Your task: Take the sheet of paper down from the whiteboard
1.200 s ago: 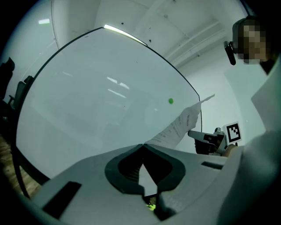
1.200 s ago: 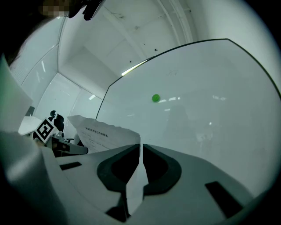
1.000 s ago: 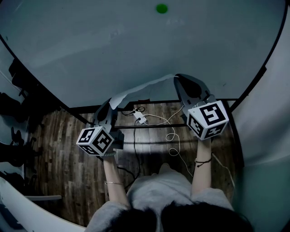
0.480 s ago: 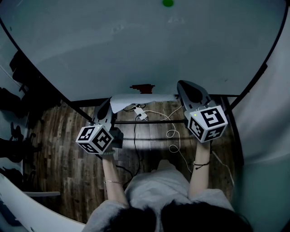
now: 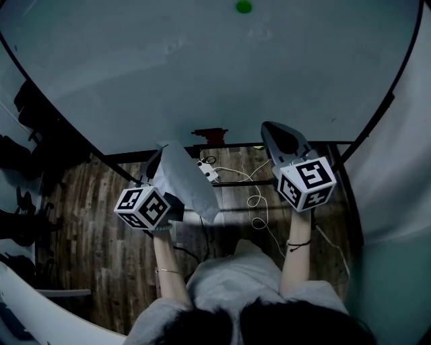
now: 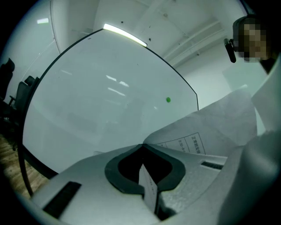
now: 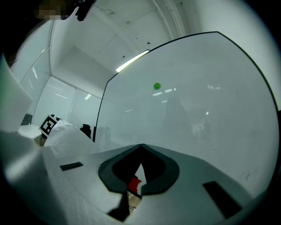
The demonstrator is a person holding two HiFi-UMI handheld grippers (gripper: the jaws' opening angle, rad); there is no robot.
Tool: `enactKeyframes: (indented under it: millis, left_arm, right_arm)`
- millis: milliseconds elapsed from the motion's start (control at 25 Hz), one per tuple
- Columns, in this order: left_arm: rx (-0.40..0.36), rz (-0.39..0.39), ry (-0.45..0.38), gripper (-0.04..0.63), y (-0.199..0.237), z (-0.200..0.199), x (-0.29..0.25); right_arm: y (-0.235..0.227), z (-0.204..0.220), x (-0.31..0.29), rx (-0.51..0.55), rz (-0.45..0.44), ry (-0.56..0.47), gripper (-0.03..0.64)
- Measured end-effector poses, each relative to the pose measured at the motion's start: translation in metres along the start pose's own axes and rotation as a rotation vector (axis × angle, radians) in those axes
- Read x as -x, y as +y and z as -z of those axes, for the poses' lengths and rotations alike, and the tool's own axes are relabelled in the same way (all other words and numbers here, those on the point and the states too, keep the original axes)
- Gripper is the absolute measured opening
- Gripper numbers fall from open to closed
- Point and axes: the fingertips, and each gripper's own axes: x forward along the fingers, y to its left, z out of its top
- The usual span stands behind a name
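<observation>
The white sheet of paper [image 5: 187, 180] is off the whiteboard [image 5: 202, 67] and droops from my left gripper [image 5: 156, 160] down over its marker cube side. In the left gripper view the jaws of that gripper [image 6: 142, 147] are shut on the sheet's edge, and the printed paper [image 6: 210, 127] billows to the right. My right gripper [image 5: 266, 127] is at the board's lower edge, apart from the sheet. Its jaws [image 7: 141, 147] are shut with nothing between them. A green magnet [image 5: 243, 7] stays high on the board.
A small red object [image 5: 210, 135] sits at the whiteboard's bottom rail between the grippers. A power strip with white cables [image 5: 209, 175] lies on the wooden floor below. Dark chairs [image 5: 27, 114] stand to the left. A white wall [image 5: 404, 168] rises at the right.
The sheet hung between both grippers before. Its right end has come away from the right gripper and the sheet has flopped down by the left gripper. The right gripper sank a little.
</observation>
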Motion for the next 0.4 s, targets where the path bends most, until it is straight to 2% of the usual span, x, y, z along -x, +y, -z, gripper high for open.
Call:
enactKeyframes:
  millis: [400]
  left_arm:
    - [0.001, 0.038, 0.014, 0.005, -0.0034, 0.0002, -0.0087]
  right_arm:
    - [0.0020, -0.0005, -0.0055, -0.002, -0.005, 0.003, 0.000]
